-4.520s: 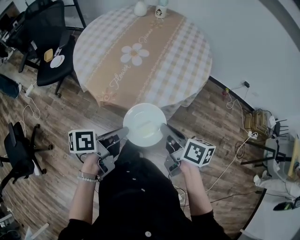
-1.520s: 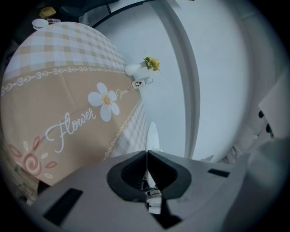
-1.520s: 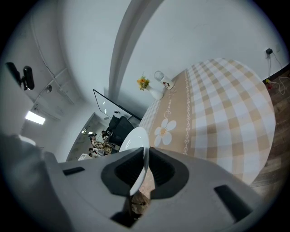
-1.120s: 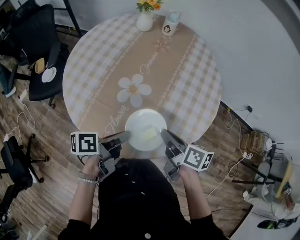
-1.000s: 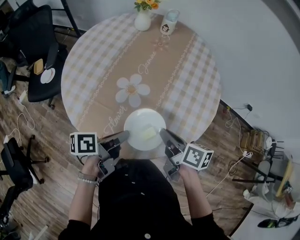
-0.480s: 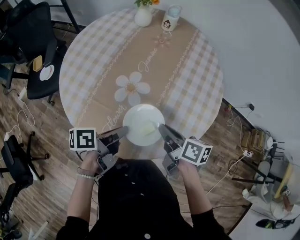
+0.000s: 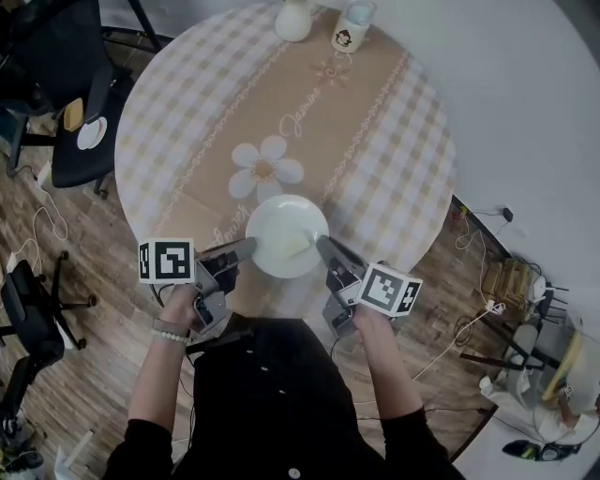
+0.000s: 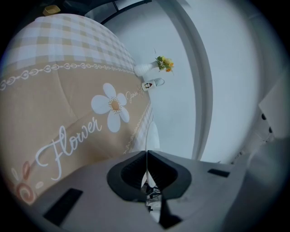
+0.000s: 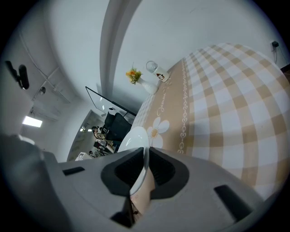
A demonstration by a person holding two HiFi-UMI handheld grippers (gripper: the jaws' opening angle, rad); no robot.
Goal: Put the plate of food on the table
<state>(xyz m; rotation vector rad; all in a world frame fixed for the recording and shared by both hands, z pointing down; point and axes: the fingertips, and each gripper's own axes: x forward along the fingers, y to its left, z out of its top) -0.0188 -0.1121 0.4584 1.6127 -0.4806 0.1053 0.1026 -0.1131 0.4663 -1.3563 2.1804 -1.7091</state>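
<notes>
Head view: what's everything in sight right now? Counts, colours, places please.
table: one, round, beige-and-white checked cloth with daisy, centre
plate: one, white, at table's near edge
food: one pale piece, on plate
vase: one, white, table's far edge
mug: one, pale, beside vase
office chairs: two, black, left of table
small dish: one, white, on upper chair
left tongs: grey, shut on plate's left rim
right tongs: grey, shut on plate's right rim
</notes>
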